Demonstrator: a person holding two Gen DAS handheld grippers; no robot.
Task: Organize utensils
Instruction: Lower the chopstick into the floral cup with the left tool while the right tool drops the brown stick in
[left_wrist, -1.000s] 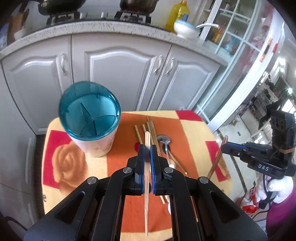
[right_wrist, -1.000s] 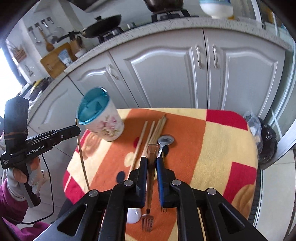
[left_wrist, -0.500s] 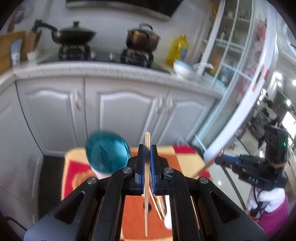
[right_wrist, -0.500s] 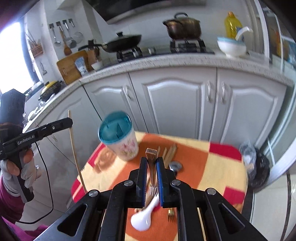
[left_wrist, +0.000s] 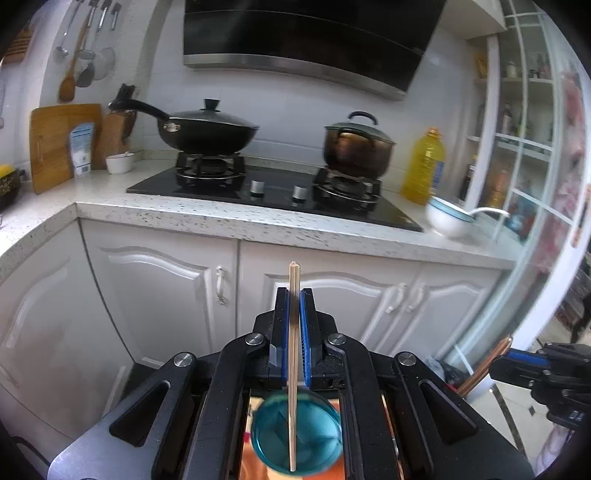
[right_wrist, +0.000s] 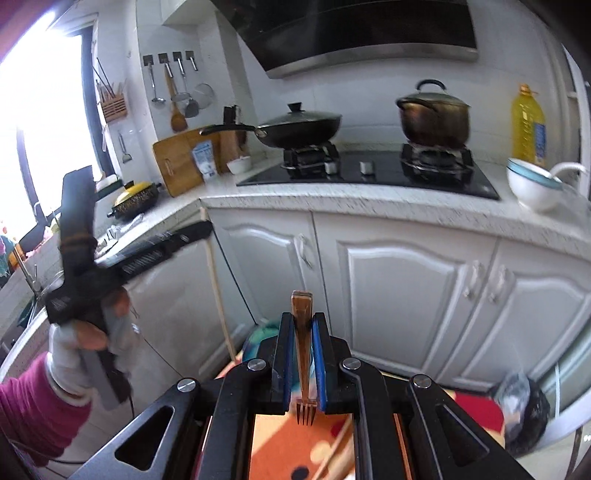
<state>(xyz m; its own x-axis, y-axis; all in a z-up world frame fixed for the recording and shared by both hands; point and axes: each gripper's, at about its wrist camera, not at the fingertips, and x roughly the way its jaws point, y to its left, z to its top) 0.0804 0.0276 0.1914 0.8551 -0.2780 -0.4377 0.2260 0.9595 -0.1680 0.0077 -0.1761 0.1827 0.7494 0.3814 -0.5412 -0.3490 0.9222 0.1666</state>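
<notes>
Left gripper (left_wrist: 294, 295) pinching a wooden chopstick (left_wrist: 293, 369) upright above the teal utensil cup (left_wrist: 295, 432), right gripper (right_wrist: 303, 325) clamped on a copper fork (right_wrist: 303, 354), tines down, cup (right_wrist: 264, 334) behind it, white cabinets (left_wrist: 155, 295) beyond.

Teal cup (left_wrist: 295, 434) blurred, mostly hidden behind fingers (left_wrist: 281, 332); table w/ cloth (right_wrist: 295, 446) cut off.

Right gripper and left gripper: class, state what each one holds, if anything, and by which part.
Right gripper: copper-coloured metal fork, clamped along its handle, tines hanging down. Left gripper: pale wooden chopstick, pinched near its upper end.
</notes>
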